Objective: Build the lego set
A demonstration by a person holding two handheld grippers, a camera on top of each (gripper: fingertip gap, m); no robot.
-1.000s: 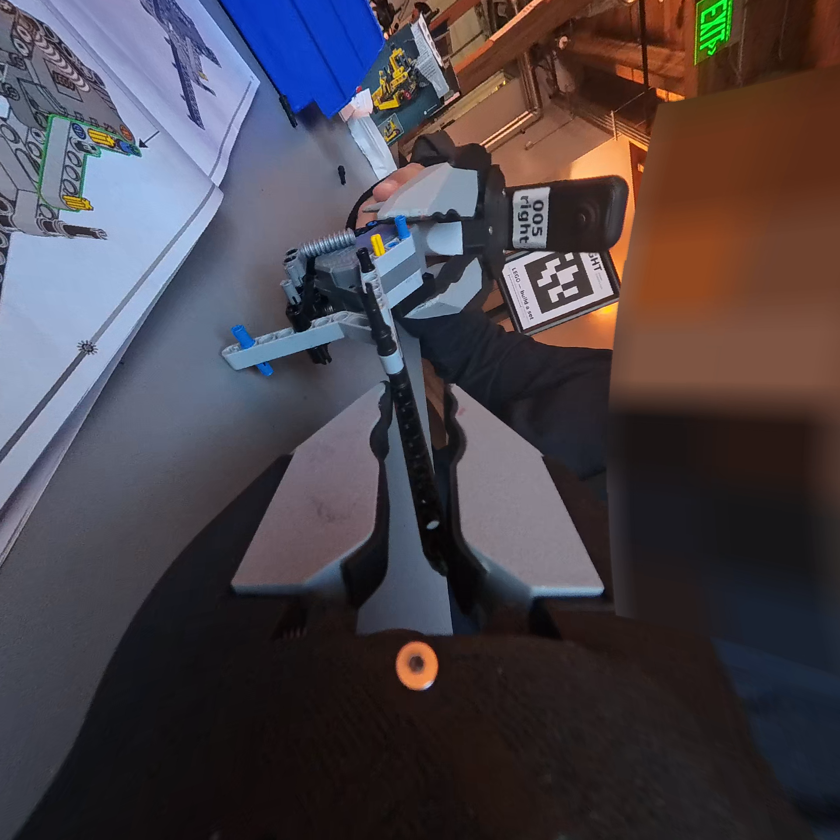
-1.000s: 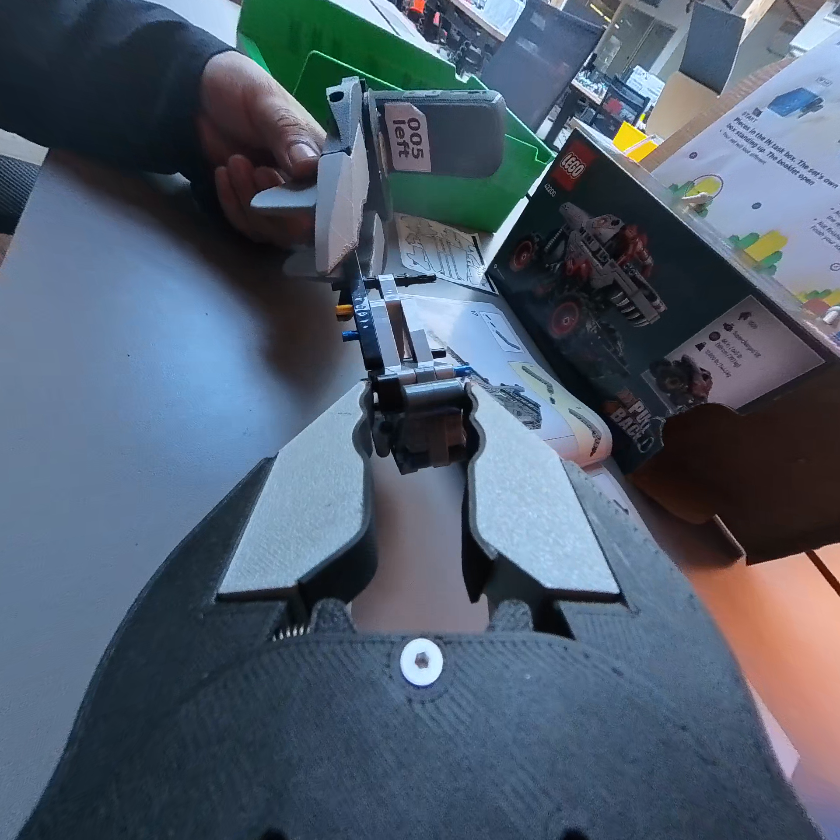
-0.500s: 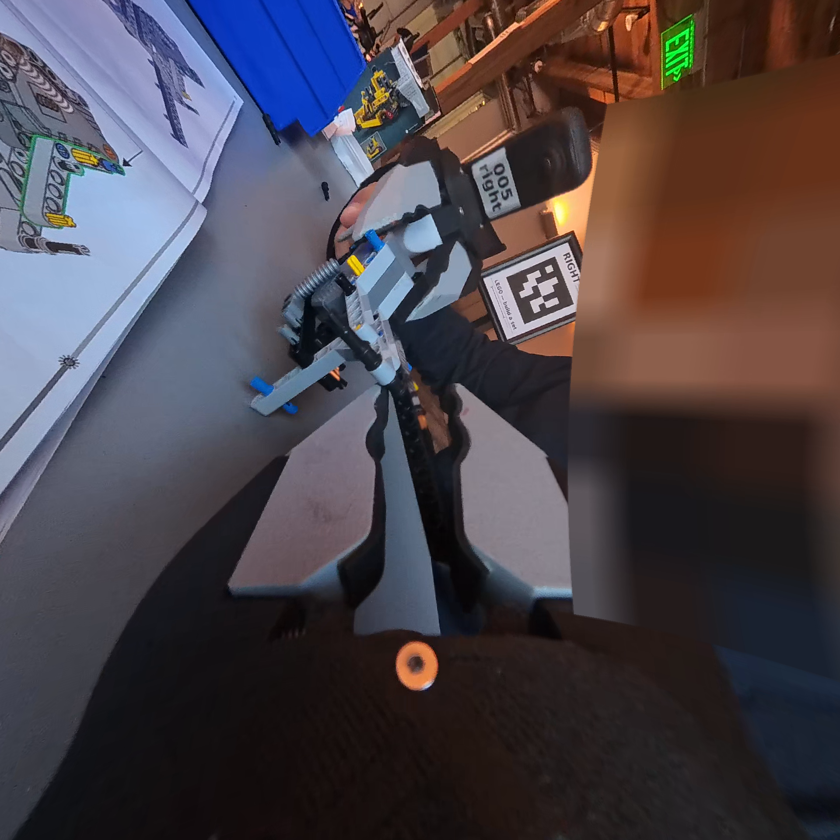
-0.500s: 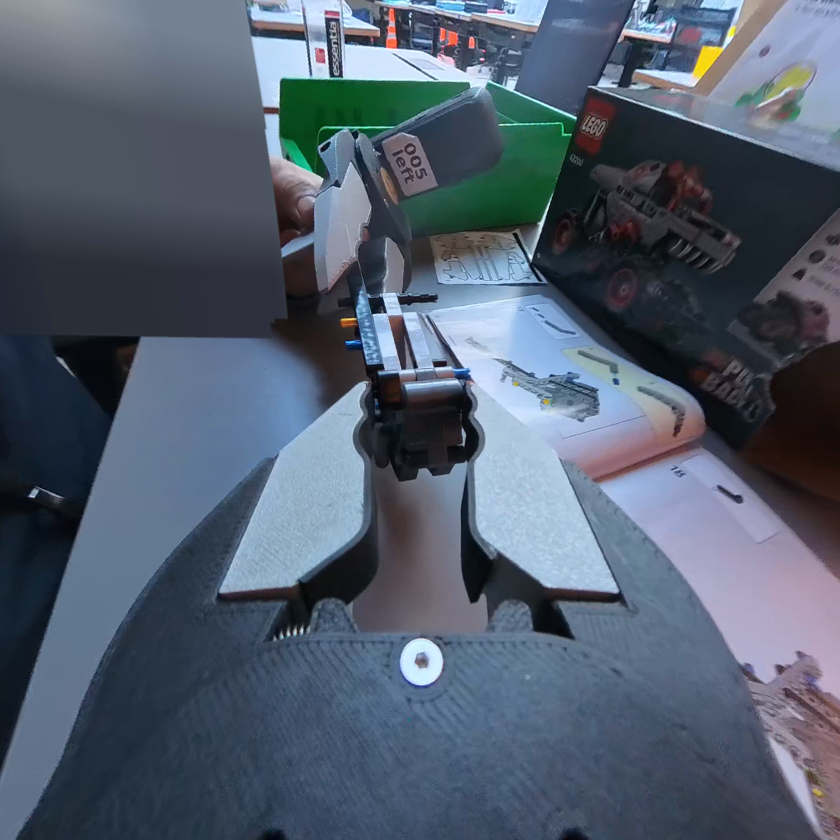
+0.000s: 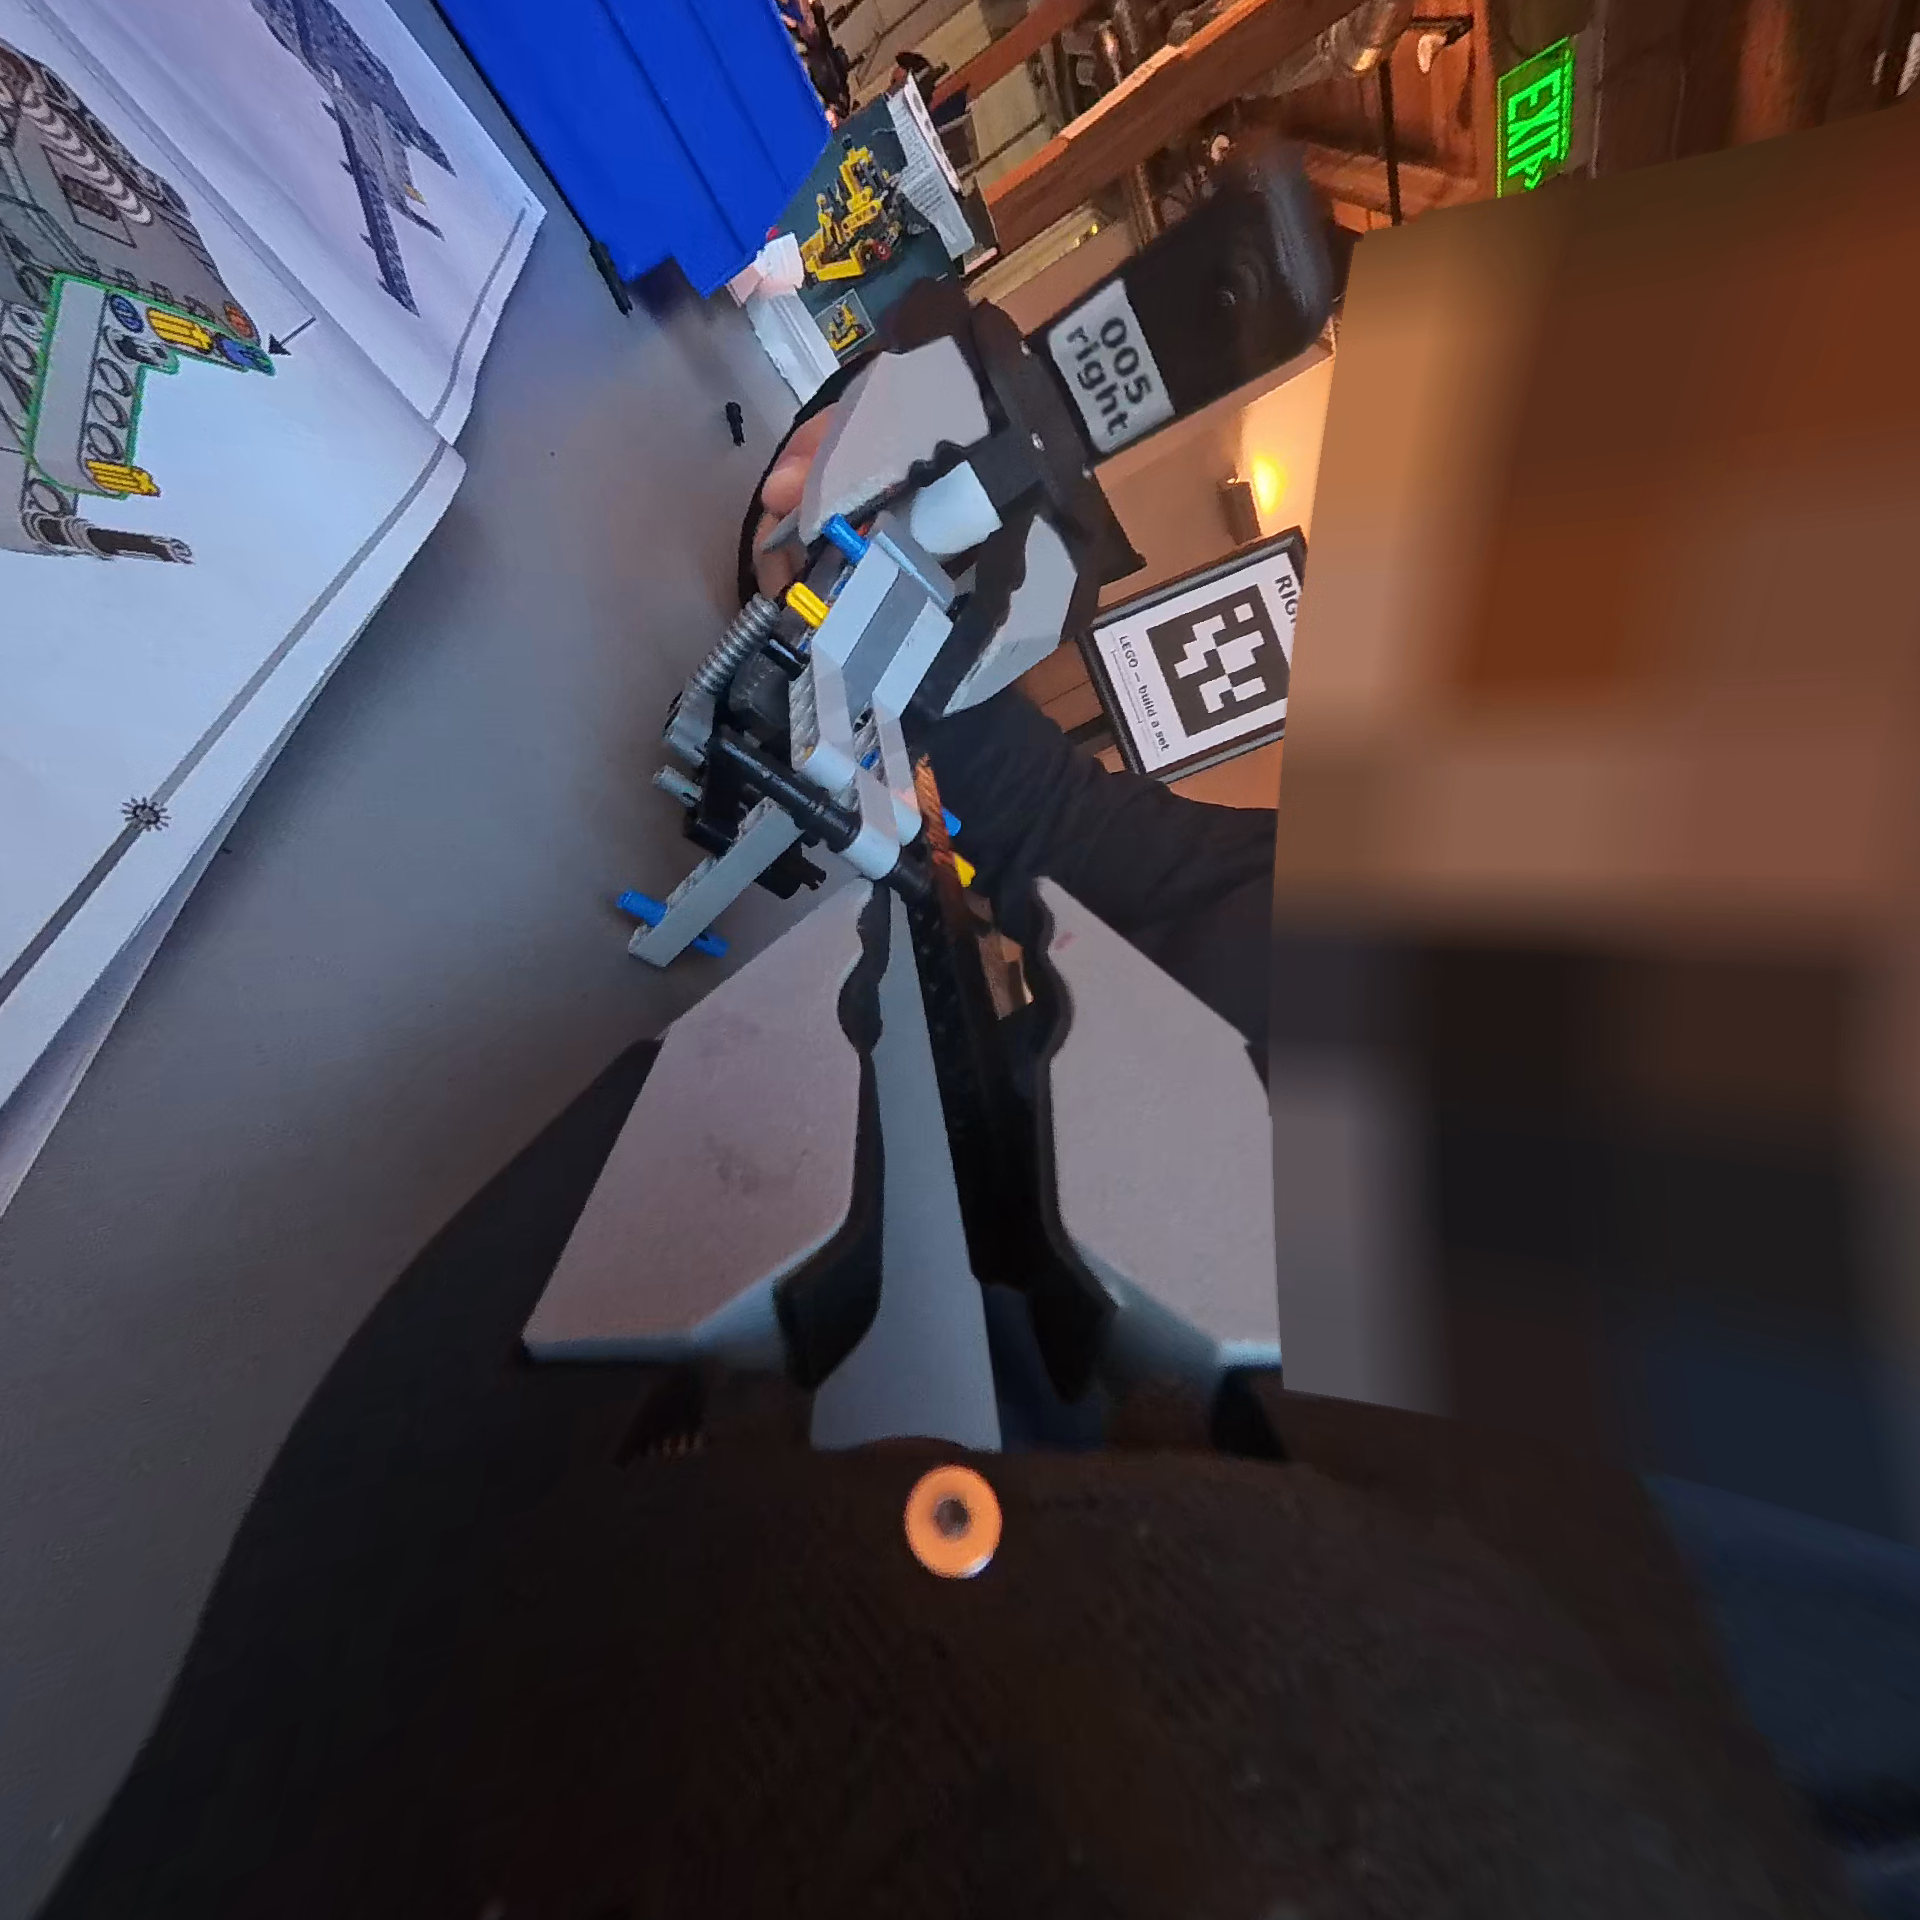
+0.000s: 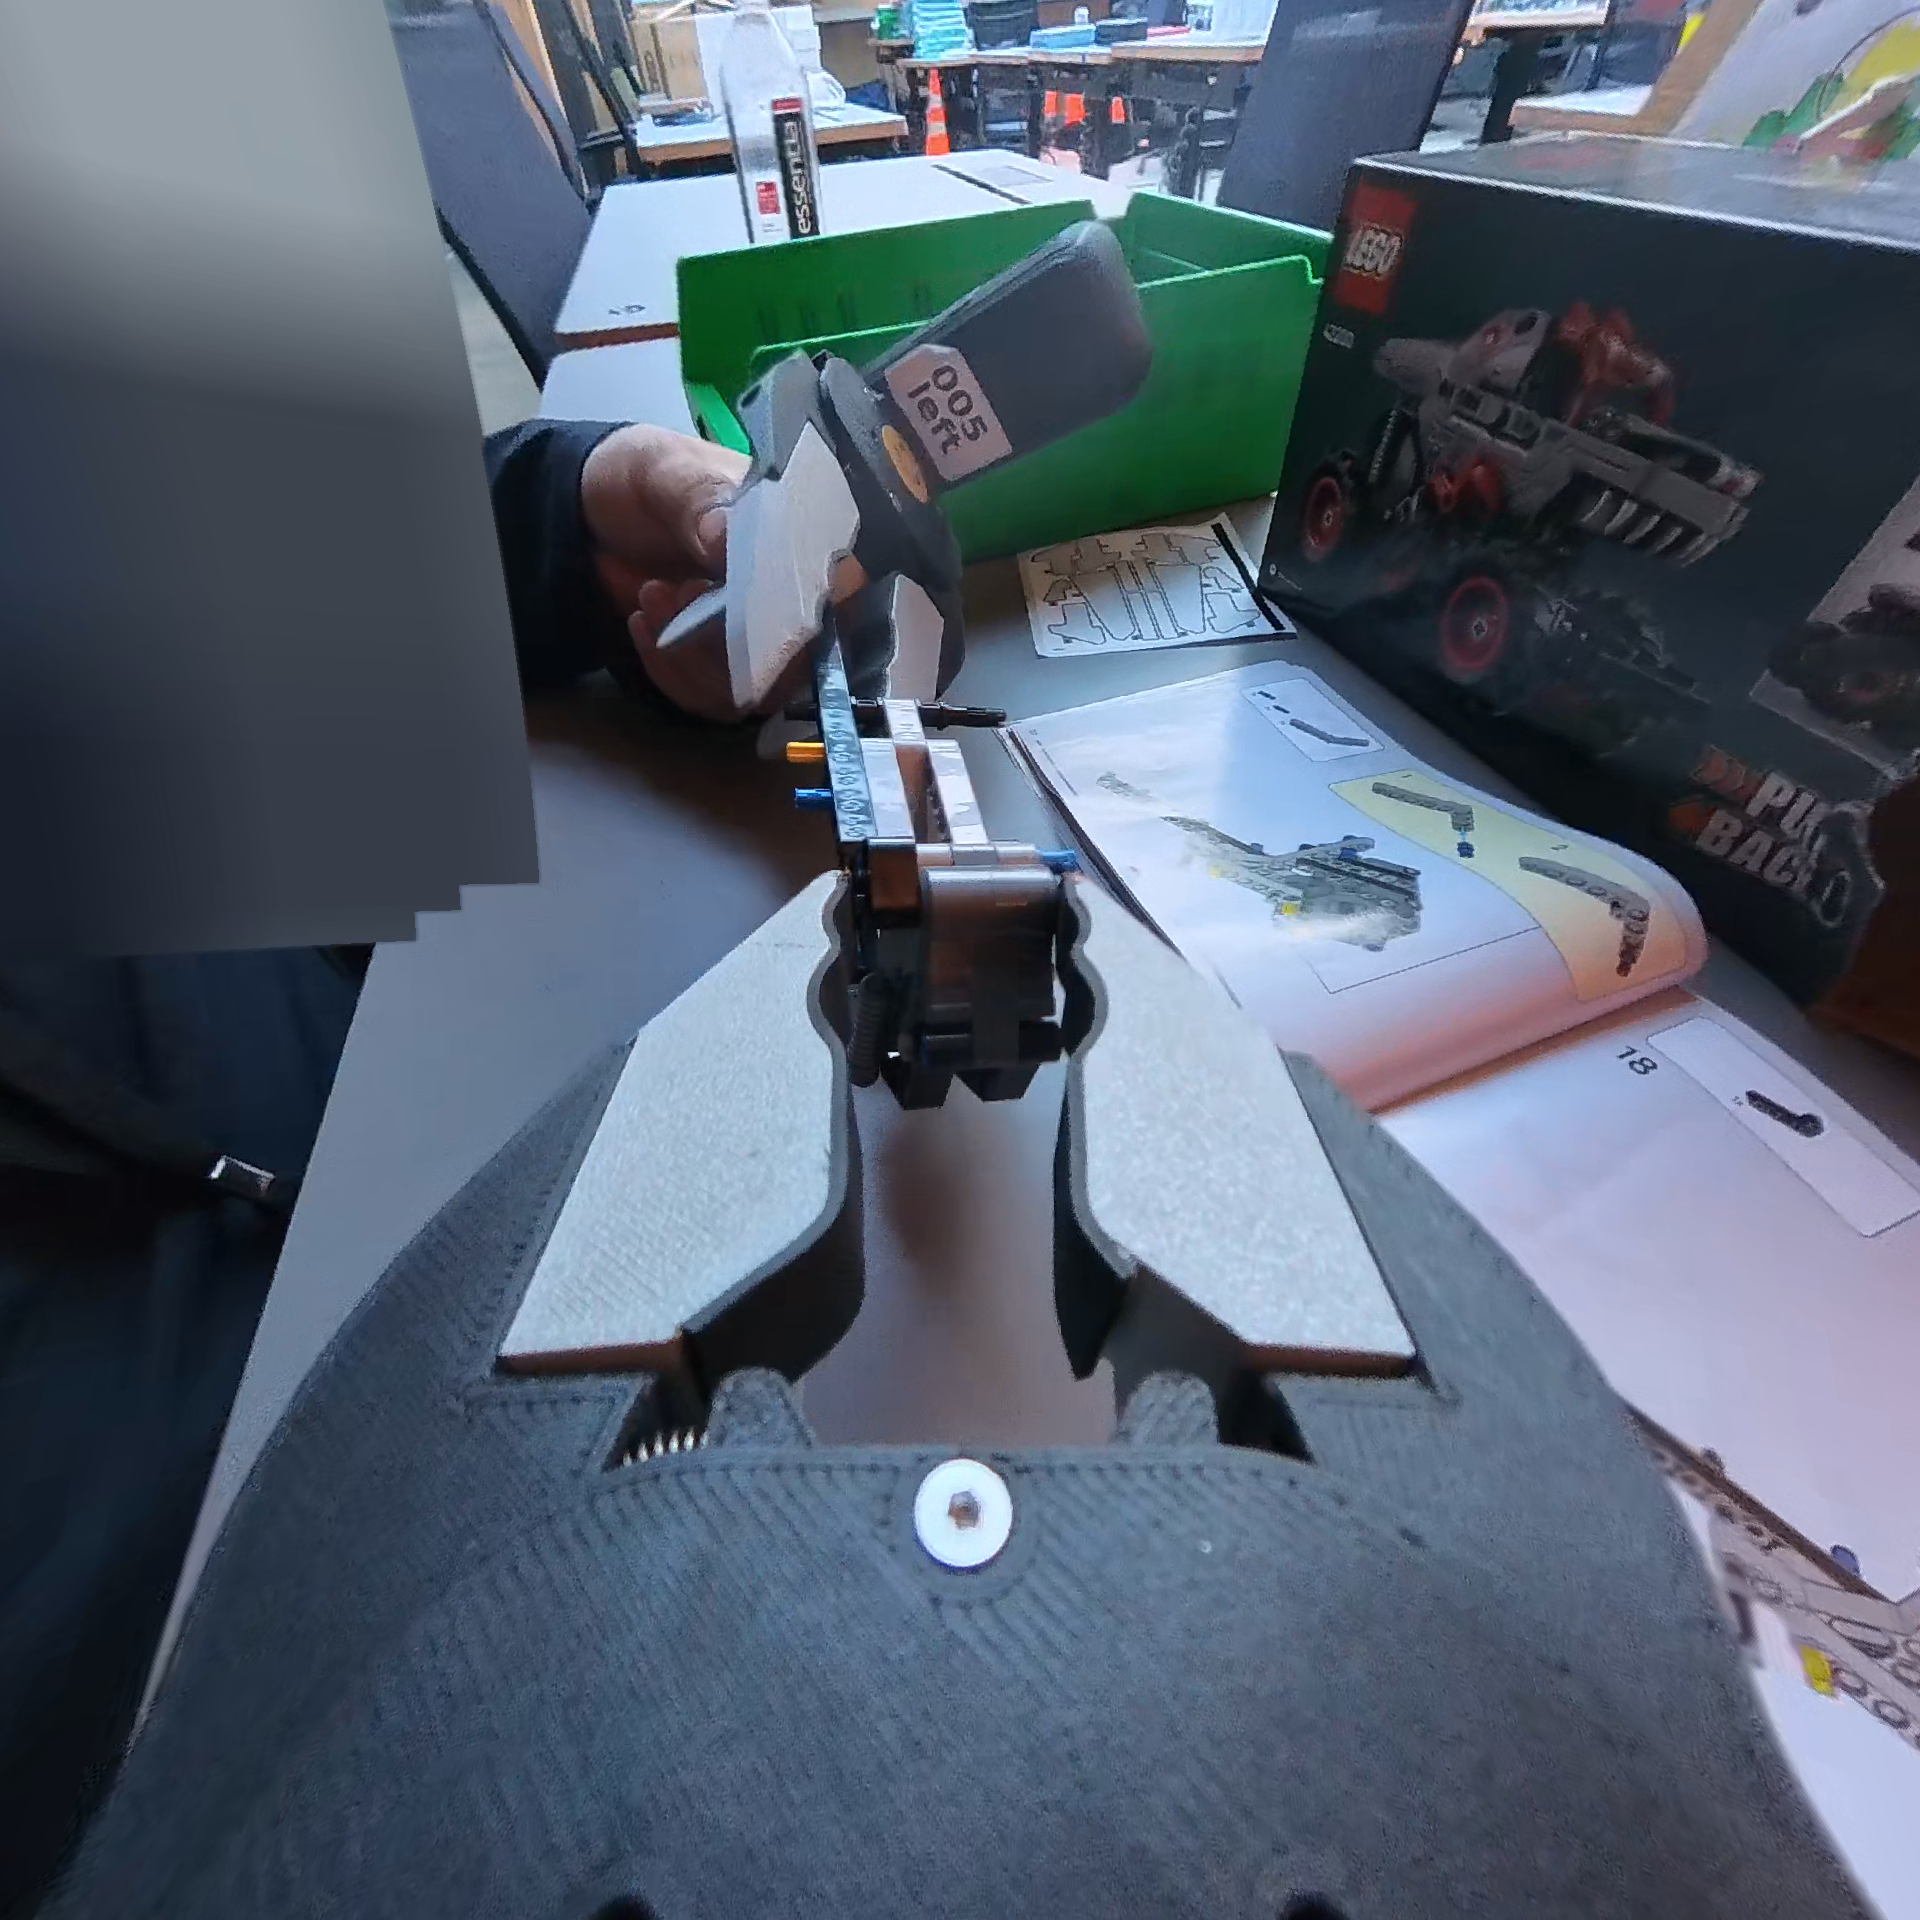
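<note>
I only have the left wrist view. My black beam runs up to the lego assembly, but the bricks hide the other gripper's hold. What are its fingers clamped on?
Observer: The right gripper is shut on the dark grey block at the near end of the lego assembly, one finger on each side.
Operator: How does my beam sit against it?
Observer: The black beam runs along the assembly's left side. An orange pin and a blue pin stick out leftward from it.
Operator: What is behind my left gripper?
Observer: A green bin stands on the table beyond the left gripper.
</note>
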